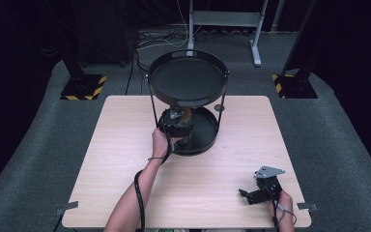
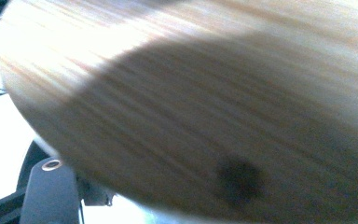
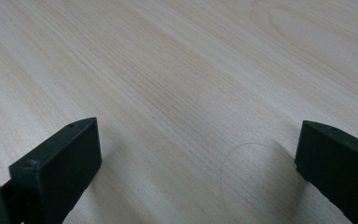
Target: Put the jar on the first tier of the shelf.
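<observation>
A: Dark room, pale table [image 1: 125, 159]. Where's the wooden disc [image 2: 205, 107]?
B: At the rack's [image 1: 188, 77] lower tray, against the left gripper [image 1: 175, 126]; its grip I can't tell.
A: The right gripper [image 3: 198, 154]?
B: Wide open, empty, near the table's edge. Next, probably, settling the disc flat.

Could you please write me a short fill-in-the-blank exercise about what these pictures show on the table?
1. The black two-tier stand sits toward the ____ edge of the wooden table.
2. The left tool reaches into the stand's ____ tray.
3. The right tool has its jaws ____, with bare table between them.
4. The stand's upper tray is ____.

Missing words: far; lower; open; empty
</observation>
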Tool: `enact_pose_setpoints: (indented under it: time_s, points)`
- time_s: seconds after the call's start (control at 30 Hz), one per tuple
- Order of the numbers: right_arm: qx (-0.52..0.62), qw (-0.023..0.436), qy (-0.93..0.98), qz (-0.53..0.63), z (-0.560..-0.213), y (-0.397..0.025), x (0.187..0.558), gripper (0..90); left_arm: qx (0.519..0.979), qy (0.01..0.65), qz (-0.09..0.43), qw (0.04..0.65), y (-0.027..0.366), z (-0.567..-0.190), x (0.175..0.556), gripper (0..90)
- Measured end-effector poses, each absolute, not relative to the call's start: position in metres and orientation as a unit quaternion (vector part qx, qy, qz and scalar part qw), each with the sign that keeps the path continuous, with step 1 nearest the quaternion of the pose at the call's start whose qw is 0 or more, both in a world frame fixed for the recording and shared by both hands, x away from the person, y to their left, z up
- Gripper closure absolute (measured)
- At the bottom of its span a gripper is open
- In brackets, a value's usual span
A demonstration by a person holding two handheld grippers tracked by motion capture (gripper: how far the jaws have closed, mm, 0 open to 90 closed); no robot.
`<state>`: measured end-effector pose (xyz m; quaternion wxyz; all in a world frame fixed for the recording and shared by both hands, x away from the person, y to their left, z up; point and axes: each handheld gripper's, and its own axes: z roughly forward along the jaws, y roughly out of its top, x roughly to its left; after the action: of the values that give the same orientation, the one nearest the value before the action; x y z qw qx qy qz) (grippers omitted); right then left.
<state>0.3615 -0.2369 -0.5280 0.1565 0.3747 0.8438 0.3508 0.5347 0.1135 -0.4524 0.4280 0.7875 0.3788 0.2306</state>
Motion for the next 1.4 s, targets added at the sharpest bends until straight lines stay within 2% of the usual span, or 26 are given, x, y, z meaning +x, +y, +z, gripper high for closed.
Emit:
enact_pose_setpoints:
  time_s: [1.4]
  points:
    - [0.374, 0.157, 0.844, 0.351, -0.528, -0.237, 0.361, 0.0, 0.793, 0.375, 0.233, 0.42, 0.099, -0.461, 0.545, 25.3]
